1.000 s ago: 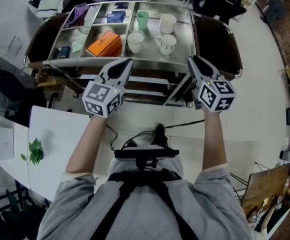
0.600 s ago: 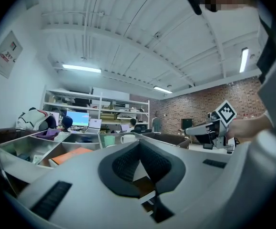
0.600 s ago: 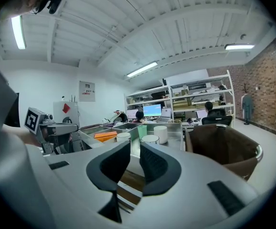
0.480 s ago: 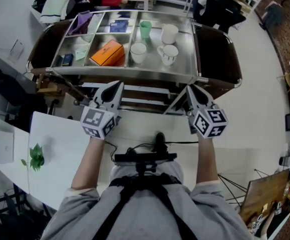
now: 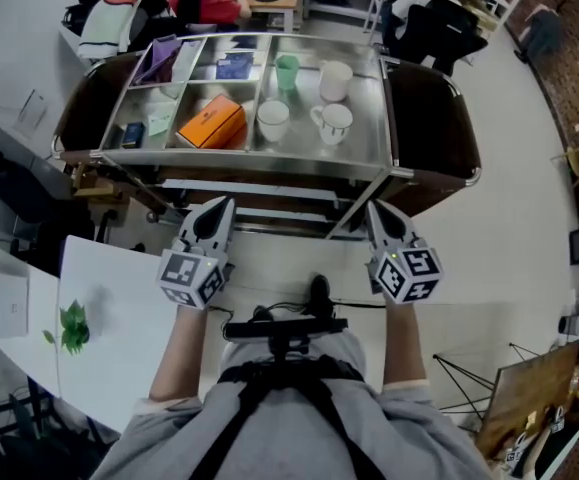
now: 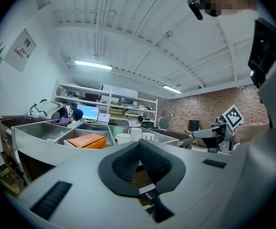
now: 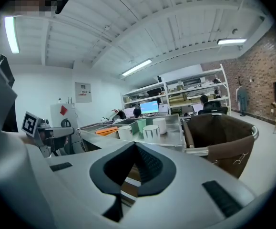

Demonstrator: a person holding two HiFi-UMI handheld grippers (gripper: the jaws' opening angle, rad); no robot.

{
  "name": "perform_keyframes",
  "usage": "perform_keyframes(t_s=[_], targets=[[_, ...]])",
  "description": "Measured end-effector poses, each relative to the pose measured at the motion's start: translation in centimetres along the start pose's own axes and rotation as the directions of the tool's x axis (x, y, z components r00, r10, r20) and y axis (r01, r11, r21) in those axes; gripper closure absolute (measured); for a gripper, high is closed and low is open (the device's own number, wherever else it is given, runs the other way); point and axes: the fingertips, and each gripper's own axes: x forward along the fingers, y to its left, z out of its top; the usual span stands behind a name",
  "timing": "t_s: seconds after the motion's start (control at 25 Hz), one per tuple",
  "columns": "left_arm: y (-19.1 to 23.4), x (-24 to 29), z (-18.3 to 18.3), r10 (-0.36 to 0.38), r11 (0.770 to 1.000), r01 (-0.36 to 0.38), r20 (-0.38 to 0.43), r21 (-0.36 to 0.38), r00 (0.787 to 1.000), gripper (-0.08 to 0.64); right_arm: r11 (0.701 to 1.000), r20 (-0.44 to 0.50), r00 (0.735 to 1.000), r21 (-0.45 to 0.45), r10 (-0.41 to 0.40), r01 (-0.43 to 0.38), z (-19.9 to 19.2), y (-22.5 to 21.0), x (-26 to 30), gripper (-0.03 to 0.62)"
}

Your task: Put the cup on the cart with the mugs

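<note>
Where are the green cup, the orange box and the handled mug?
green cup (image 5: 287, 71), head view, on its side wall.
orange box (image 5: 209, 123), head view, on its top face.
handled mug (image 5: 334, 122), head view, on its open top.

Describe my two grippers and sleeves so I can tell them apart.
They match: left gripper and right gripper are pale grey, tapering wedges with dark ribbed pads, each carrying a white cube of black square markers. Short grey sleeves, black harness straps.

Bright, even light from ceiling tubes (image 6: 92, 65); strong fisheye bending at edges; soft shadows
</note>
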Motion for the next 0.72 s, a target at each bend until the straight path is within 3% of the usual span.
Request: perform_keyframes(t_s=[0.48, 0.72], targets=[[-0.1, -0.2, -1.5, -0.007, 0.999, 0.004, -0.049, -0.054, 0.999, 0.557, 1.000, -0.024, 1.000, -0.007, -0.005, 0.004, -0.9, 0.1, 0.4, 0.586], [0.3, -0.4, -1.9, -0.005, 0.998, 0.003, -0.034, -0.056, 0.999, 0.557, 1.000, -0.027, 1.000, -0.015, -0.004, 0.003, -1.1, 0.3, 0.9, 0.586]])
